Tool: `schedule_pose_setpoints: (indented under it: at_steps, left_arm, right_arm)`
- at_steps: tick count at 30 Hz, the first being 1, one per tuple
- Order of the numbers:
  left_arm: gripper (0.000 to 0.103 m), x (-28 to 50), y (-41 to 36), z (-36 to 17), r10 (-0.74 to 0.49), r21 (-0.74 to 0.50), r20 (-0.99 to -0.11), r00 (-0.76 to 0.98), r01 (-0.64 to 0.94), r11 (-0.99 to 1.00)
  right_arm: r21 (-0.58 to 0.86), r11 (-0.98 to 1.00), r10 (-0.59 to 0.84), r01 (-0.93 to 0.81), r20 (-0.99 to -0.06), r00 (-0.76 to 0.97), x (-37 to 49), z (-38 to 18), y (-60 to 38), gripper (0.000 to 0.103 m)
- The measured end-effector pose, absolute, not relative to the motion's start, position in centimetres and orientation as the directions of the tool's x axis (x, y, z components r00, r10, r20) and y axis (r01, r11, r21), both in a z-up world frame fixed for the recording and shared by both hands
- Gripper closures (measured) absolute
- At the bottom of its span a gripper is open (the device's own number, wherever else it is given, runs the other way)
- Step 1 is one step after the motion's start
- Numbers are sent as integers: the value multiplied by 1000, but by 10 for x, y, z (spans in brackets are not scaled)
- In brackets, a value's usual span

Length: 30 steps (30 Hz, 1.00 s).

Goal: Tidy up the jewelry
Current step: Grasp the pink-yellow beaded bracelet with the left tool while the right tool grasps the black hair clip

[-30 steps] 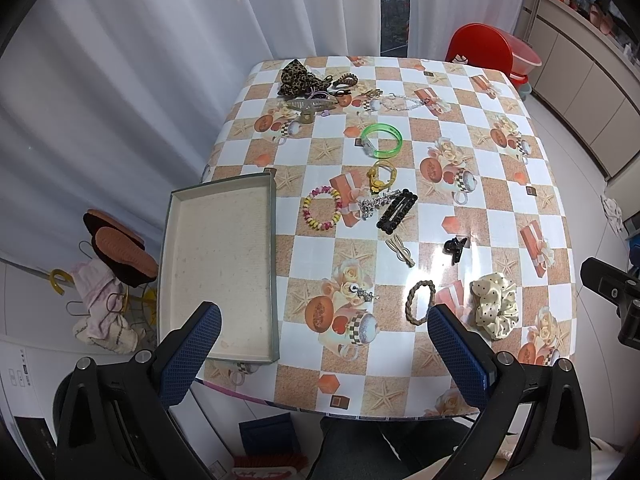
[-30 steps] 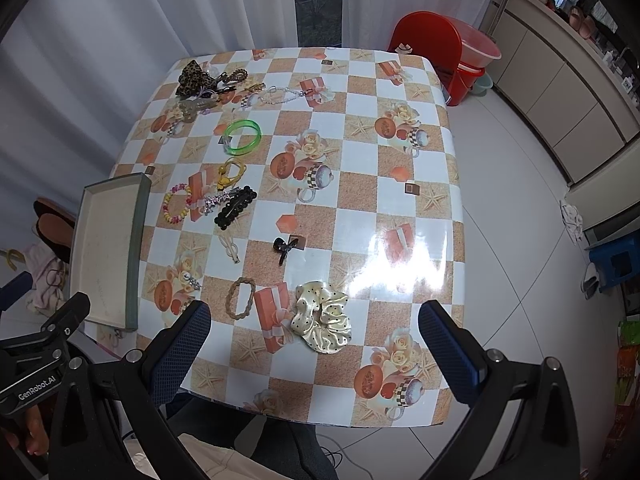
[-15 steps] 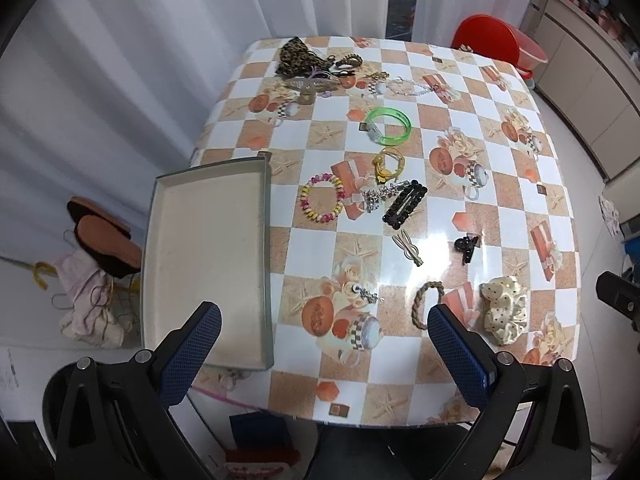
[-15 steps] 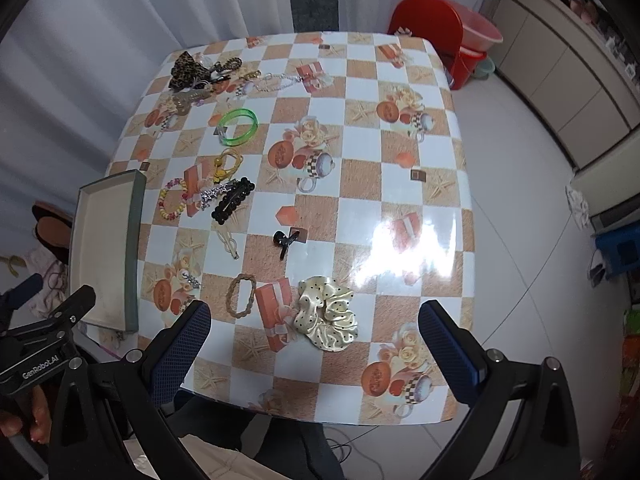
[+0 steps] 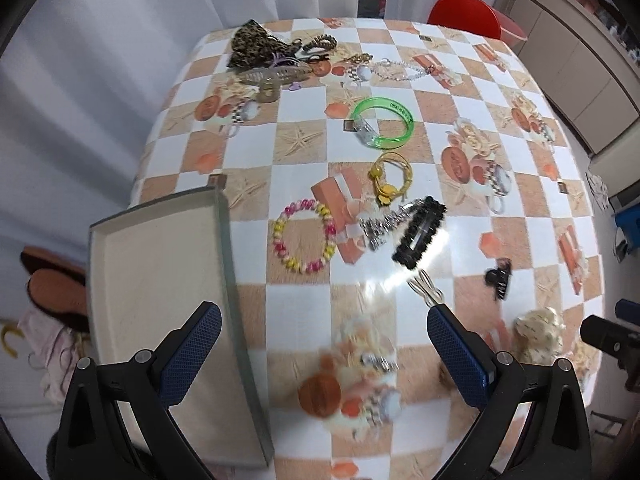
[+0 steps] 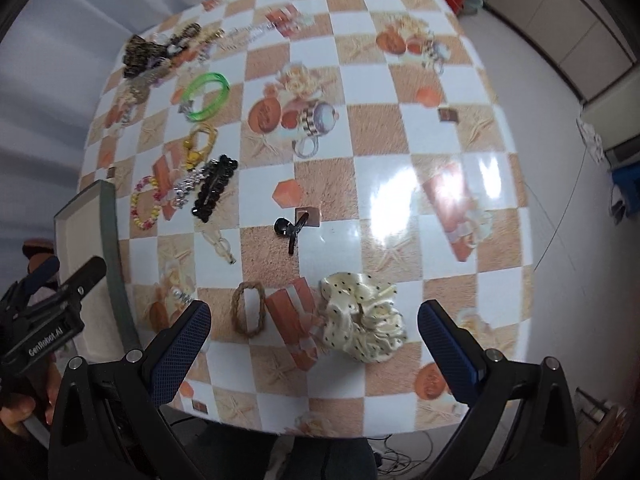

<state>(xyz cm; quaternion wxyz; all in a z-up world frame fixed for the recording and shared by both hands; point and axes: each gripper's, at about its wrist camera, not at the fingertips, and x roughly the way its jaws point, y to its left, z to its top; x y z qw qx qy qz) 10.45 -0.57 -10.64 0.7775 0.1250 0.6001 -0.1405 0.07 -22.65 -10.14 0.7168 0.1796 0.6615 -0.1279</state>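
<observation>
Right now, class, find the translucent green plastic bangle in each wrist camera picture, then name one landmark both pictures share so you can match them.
Left wrist view: the translucent green plastic bangle lies upper centre, just above the yellow corded bracelet.
Right wrist view: the bangle lies upper left, again just above that bracelet.
Shared landmark: the long black scalloped hair clip.

Both hand-held grippers (image 5: 324, 344) (image 6: 314, 340) wide apart, empty

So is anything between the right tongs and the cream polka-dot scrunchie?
Nothing visible. The right tongs are open, and the scrunchie lies on the table just ahead of them; the braided brown hair tie sits off to its left.
</observation>
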Motion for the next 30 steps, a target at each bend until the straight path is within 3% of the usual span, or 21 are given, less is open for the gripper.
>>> schedule_pose_setpoints:
  at_steps: [1, 5, 7, 10, 13, 17, 23, 25, 28, 30]
  left_arm:
    - [8, 110, -8, -114, -63, 31, -970, 234, 379, 925]
    - [10, 128, -11, -144, -60, 30, -975, 212, 400, 916]
    - [21, 135, -12, -159, -60, 27, -978, 202, 403, 915]
    - [22, 144, -15, -180, -50, 32, -981, 186, 410, 911]
    - [35, 151, -17, -197, -50, 24, -985, 164, 418, 908]
    - [35, 154, -20, -208, -43, 35, -984, 171, 429, 903]
    - [50, 155, -20, -210, -95, -15, -982, 164, 430, 902]
    - [63, 152, -23, -209, -102, -17, -981, 168, 442, 897]
    - [71, 147, -30, -206, -106, -18, -979, 171, 451, 892]
    - [75, 146, -32, -203, -129, -44, -979, 161, 447, 894]
  right_arm:
    - [90, 899, 57, 429, -995, 87, 4, -109, -226, 2]
    - [94, 888, 68, 450, -995, 75, 18, -138, -222, 3]
    - [93, 886, 67, 455, -995, 72, 25, -151, -220, 3]
    - [86, 881, 65, 465, -996, 61, 34, -170, -218, 10]
    - [79, 875, 64, 477, -997, 48, 40, -185, -217, 13]
    - [75, 874, 66, 480, -997, 34, 47, -201, -213, 26]
    - [25, 884, 17, 467, -1000, 21, 52, -211, -204, 40]
    - [3, 888, -8, 461, -1000, 22, 53, -210, -201, 53]
    - [1, 889, -16, 457, -999, 32, 54, -208, -200, 81]
    - [13, 889, -5, 457, -999, 40, 53, -207, -203, 80]
